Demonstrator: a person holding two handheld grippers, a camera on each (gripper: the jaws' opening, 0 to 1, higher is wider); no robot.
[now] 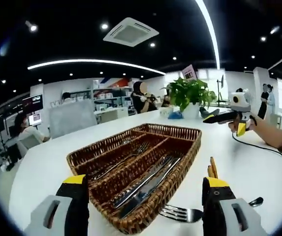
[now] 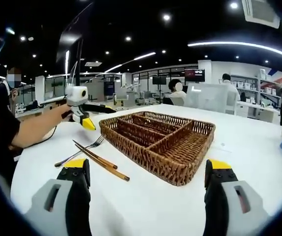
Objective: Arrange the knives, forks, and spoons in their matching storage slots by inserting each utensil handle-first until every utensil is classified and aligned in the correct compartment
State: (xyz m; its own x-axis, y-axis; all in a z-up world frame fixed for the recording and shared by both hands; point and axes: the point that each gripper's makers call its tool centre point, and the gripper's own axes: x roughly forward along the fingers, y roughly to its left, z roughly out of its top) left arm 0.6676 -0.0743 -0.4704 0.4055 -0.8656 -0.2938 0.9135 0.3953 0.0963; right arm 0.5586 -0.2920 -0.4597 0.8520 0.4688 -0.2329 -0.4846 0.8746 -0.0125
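A brown wicker tray point(image 1: 189, 153) with long slots lies on the white table. One slot holds forks point(image 1: 131, 153), the slot beside it holds knives point(image 1: 153, 181). A loose fork point(image 1: 180, 214) lies on the table at the tray's near corner, with wooden chopsticks point(image 1: 212, 167) and a spoon tip point(image 1: 256, 201) beside it. My left gripper point(image 1: 143, 191) is open above the tray's near end, holding nothing. In the right gripper view the tray point(image 2: 145, 160) sits ahead, with the fork point(image 2: 81, 150) and chopsticks point(image 2: 101, 160) to its left. My right gripper point(image 2: 145, 174) is open and holds nothing.
A potted plant point(image 1: 190, 93) and a small blue object point(image 1: 175, 114) stand at the table's far end. A person's hand holds the right gripper point(image 1: 224, 116) over the table, and the left gripper point(image 2: 86, 110) shows beyond the fork. Desks, monitors and seated people fill the room behind.
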